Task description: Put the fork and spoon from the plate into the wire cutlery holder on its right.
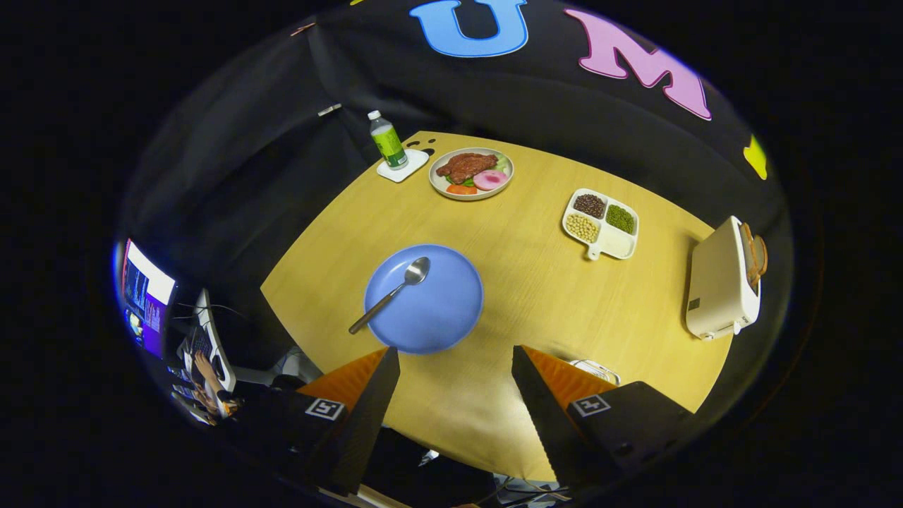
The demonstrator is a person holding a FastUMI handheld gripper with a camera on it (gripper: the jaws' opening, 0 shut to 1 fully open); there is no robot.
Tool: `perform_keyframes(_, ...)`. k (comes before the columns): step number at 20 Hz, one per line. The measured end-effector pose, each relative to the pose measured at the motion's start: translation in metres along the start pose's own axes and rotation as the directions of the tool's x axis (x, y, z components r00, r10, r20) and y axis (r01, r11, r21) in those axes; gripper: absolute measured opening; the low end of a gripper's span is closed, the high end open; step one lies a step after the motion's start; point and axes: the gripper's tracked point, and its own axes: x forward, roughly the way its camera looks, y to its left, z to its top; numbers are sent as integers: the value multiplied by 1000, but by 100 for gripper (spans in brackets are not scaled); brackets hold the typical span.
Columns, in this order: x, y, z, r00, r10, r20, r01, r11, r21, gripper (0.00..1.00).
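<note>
Table [536,296] first, since it's the biggest thing going: pale wood, with a toaster [723,282] off to the right, a food plate [471,173], a divided snack dish [601,223] and a bottle [387,140] on a coaster at the far side. Nearer in sits the blue plate [437,310], just ahead of the left finger. A bit of wire peeks out behind the right finger, probably the holder [596,368], but it's mostly hidden so I can't swear to it.

Spoon [391,293] lies on the plate, bowl toward the middle, handle running back over the near-left rim and sticking out past it. I can't spot a fork on the plate.

Gripper [455,367] hovers above the table with its fingers spread wide and nothing between them.

Handling-wise, my guess: the spoon looks like polished metal, so stiff, light and slippery, and it's flat against a smooth plate, which makes the bowl end a pain to pinch. I'd go for the overhanging handle, across its narrow width, and squeeze firmly so it doesn't swivel. Plate may slide if nudged.
</note>
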Motion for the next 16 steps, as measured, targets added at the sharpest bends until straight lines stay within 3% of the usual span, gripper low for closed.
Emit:
perform_keyframes(9,73,71,17,999,37,4,-37,999,30,99)
perform_keyframes(16,147,88,23,999,-13,-31,15,997,77,100)
